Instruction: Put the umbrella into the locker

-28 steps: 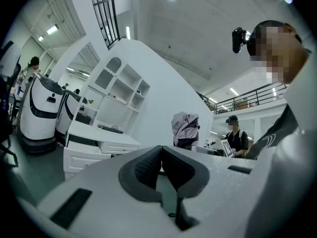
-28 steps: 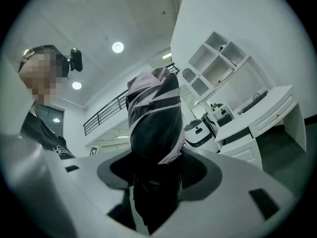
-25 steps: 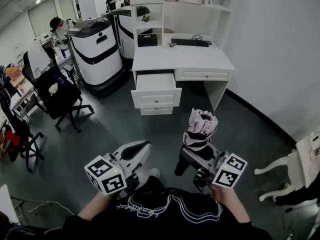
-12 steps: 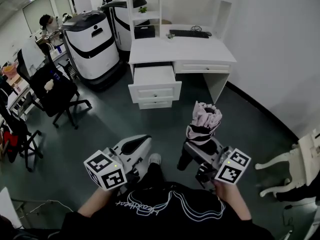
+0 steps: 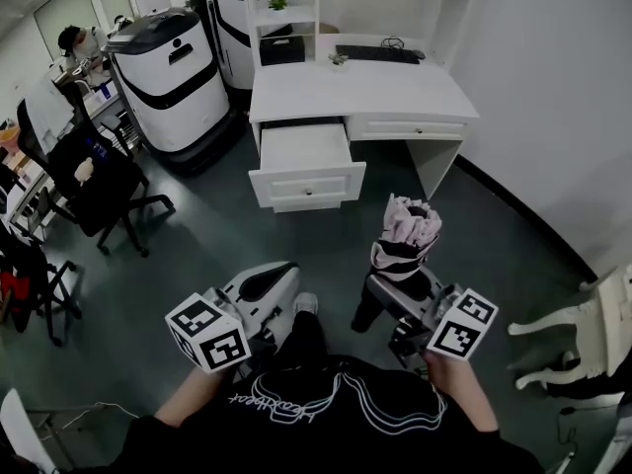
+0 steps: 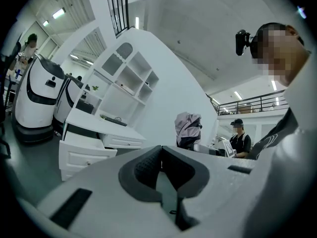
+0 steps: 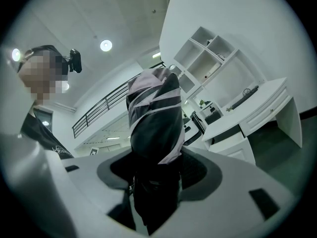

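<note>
A folded pink-and-black umbrella (image 5: 406, 235) stands upright in my right gripper (image 5: 399, 284), which is shut on its lower part. In the right gripper view the umbrella (image 7: 154, 117) fills the gap between the jaws of that gripper (image 7: 154, 168). My left gripper (image 5: 280, 275) hangs beside it on the left; its pads meet with nothing between them (image 6: 161, 155). The umbrella (image 6: 188, 128) also shows to the right in the left gripper view. Ahead stands a white desk (image 5: 395, 92) with an open top drawer (image 5: 302, 152).
Two white robot units (image 5: 168, 72) stand left of the desk. A black office chair (image 5: 99, 181) sits at the left, a white chair (image 5: 583, 329) at the right. A keyboard (image 5: 373, 54) lies on the desk. A white wall (image 5: 553, 87) runs along the right.
The desk and its open drawer have come nearer and lower in the head view. Both grippers have kept their places below, the right one still shut on the umbrella.
</note>
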`<state>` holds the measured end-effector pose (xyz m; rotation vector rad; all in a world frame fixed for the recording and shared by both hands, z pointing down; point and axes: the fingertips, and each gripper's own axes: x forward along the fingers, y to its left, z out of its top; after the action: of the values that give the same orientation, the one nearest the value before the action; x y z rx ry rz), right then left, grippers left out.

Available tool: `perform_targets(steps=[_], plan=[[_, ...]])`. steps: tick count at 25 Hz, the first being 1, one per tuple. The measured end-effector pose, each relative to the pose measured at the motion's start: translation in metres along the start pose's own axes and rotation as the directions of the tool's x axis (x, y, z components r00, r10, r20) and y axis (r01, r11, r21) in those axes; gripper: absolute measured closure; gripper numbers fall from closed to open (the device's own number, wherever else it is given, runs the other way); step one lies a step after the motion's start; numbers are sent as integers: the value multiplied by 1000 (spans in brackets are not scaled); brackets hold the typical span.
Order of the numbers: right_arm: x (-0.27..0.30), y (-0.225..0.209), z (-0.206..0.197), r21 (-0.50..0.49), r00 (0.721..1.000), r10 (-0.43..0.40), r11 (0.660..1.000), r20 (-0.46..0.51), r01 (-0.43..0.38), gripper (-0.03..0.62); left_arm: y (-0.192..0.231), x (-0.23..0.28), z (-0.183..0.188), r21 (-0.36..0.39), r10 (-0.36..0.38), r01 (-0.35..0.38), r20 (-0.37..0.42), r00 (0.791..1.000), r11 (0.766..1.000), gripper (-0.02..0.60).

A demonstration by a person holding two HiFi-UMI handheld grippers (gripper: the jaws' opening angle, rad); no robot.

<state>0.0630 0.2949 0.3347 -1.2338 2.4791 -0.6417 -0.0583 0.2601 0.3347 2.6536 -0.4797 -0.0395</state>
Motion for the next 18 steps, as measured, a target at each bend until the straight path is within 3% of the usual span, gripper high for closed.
perform_targets(steps=[18], plan=[[191,-175,68,83,993,-93,992,-73,99,349,229,129,90,-113,-9,0,-75,997,994,575]])
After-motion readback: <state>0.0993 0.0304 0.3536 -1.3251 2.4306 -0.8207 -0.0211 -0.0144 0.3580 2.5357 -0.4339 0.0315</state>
